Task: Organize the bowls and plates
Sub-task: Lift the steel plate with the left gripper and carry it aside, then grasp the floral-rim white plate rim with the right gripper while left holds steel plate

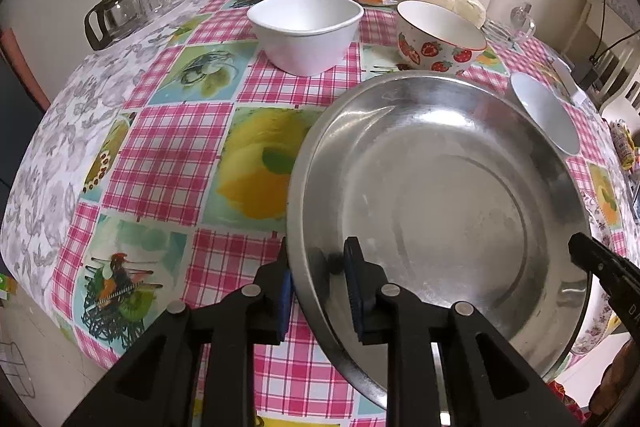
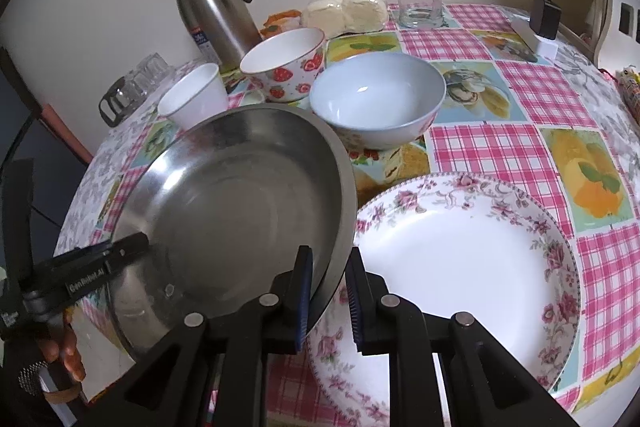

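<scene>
steel caught the light: from the left wrist, the steel plate (image 1: 440,207) sat tilted above the checked tablecloth (image 1: 168,155), its near rim pinched between the pads of the left gripper (image 1: 316,287), which had closed to the thickness of the metal. it looked light and stiff but slick, so a hold on the rim's lip seemed the only sure place. beyond it stood the white bowl (image 1: 306,31) and the strawberry bowl (image 1: 438,37), with open cloth to the left for moving.

from the right wrist, the right gripper (image 2: 328,291) straddled the plate's opposite rim, jaws narrowed around it; whether the pads truly pressed, i could not tell. the plate's edge overhung the floral plate (image 2: 472,267), which looked brittle and easily chipped. the pale blue bowl (image 2: 378,103) stood just behind, leaving little room that way; clear cloth lay to the right.
</scene>
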Demonstrator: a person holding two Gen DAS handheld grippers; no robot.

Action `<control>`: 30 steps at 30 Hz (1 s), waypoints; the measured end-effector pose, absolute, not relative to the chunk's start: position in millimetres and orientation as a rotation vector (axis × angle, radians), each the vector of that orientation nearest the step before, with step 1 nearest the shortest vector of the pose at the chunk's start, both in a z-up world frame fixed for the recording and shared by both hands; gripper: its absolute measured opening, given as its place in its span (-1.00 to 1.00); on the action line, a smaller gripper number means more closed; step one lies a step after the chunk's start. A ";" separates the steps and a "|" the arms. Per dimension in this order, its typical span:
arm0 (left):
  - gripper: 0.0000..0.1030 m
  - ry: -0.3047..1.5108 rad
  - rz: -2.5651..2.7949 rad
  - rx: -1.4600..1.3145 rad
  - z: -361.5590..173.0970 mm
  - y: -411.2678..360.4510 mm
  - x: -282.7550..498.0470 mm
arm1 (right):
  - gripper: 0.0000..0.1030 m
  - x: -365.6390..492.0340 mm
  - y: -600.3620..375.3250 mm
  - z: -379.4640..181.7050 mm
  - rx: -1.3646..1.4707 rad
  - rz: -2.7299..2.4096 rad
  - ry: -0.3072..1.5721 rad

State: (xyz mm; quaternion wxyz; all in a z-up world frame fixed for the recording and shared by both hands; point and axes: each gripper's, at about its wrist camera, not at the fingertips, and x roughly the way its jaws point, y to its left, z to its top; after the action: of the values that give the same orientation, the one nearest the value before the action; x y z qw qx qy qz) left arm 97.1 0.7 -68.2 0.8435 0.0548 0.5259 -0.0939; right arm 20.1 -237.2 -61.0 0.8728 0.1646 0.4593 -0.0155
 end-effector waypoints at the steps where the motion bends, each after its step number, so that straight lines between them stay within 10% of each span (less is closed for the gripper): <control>1: -0.55 1.110 -0.197 0.114 -68.0 1.4 97.6 | -0.63 20.4 -237.3 -61.2 0.345 -0.031 0.960; 16: 0.12 1.102 -0.145 0.048 -60.0 18.3 100.6 | -0.33 15.4 -248.4 -52.6 0.401 -0.049 0.953; 21: 0.50 1.091 -0.089 0.082 -57.2 18.8 101.9 | 0.43 13.5 -249.8 -47.6 0.395 -0.070 0.932; 30: 0.88 1.016 -0.015 0.035 -48.9 33.4 103.2 | 1.00 15.3 -246.3 -50.1 0.343 -0.075 0.930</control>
State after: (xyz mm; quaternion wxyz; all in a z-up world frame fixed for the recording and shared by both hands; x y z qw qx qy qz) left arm 103.2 33.4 -48.9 0.8735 0.0170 0.4865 -0.0074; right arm 15.3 -246.3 -50.1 0.8791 0.1643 0.4459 -0.0362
